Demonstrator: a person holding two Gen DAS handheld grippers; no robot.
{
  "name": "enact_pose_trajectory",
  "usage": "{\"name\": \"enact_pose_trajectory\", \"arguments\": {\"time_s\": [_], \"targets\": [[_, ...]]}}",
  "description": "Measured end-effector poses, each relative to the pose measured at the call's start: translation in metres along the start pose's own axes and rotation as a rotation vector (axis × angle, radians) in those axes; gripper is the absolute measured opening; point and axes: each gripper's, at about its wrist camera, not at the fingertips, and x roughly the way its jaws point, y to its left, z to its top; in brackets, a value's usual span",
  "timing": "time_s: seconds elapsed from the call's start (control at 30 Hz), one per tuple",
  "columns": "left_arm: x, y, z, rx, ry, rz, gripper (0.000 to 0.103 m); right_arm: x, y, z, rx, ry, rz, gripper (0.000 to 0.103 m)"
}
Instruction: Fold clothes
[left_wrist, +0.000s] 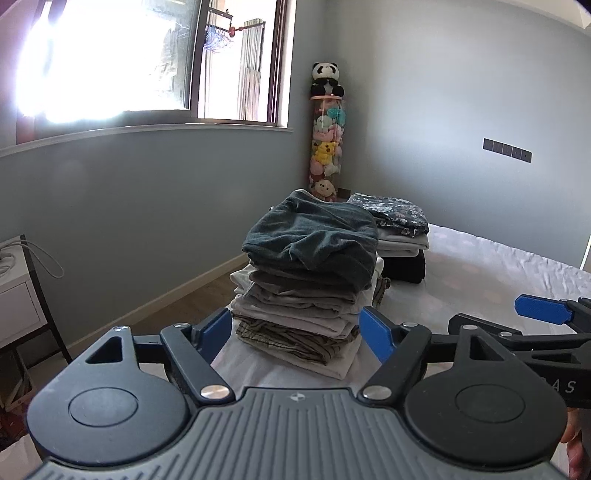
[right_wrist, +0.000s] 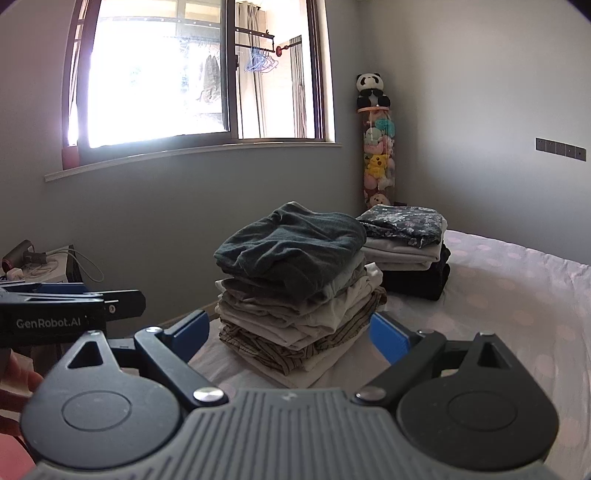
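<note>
A tall stack of folded clothes (left_wrist: 306, 291) stands on the bed, topped by a loosely folded dark green garment (left_wrist: 314, 240). It shows in the right wrist view too (right_wrist: 295, 295), with the green garment (right_wrist: 291, 243) on top. My left gripper (left_wrist: 295, 328) is open and empty, just in front of the stack. My right gripper (right_wrist: 291, 332) is open and empty, also just in front of it. The right gripper shows at the right edge of the left wrist view (left_wrist: 546, 314); the left gripper shows at the left of the right wrist view (right_wrist: 74, 306).
A second, lower stack (left_wrist: 399, 236) with a dark floral garment on top sits behind on the white bed sheet (left_wrist: 480, 280). A clear tube of plush toys (left_wrist: 325, 147) stands in the corner. A white bedside table (left_wrist: 14, 295) is at the left, under the window.
</note>
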Motion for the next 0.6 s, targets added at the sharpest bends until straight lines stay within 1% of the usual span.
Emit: {"name": "enact_pose_trajectory", "arguments": {"time_s": [0.2, 0.3, 0.4, 0.5, 0.6], "targets": [[0.001, -0.007, -0.005, 0.039, -0.008, 0.034, 0.090, 0.006, 0.001, -0.009, -0.003, 0.023, -0.002, 0.095], [0.003, -0.009, -0.007, 0.009, 0.005, 0.044, 0.092, 0.007, 0.001, -0.014, -0.005, 0.025, -0.007, 0.095], [0.004, -0.010, -0.011, -0.005, -0.002, 0.054, 0.095, 0.005, 0.001, -0.018, -0.003, 0.020, -0.010, 0.096], [0.003, -0.014, -0.013, 0.007, -0.013, 0.068, 0.097, 0.004, 0.000, -0.021, -0.004, 0.017, -0.019, 0.098], [0.005, -0.016, -0.015, 0.004, 0.004, 0.084, 0.097, 0.002, -0.001, -0.022, 0.006, -0.003, -0.033, 0.100]]}}
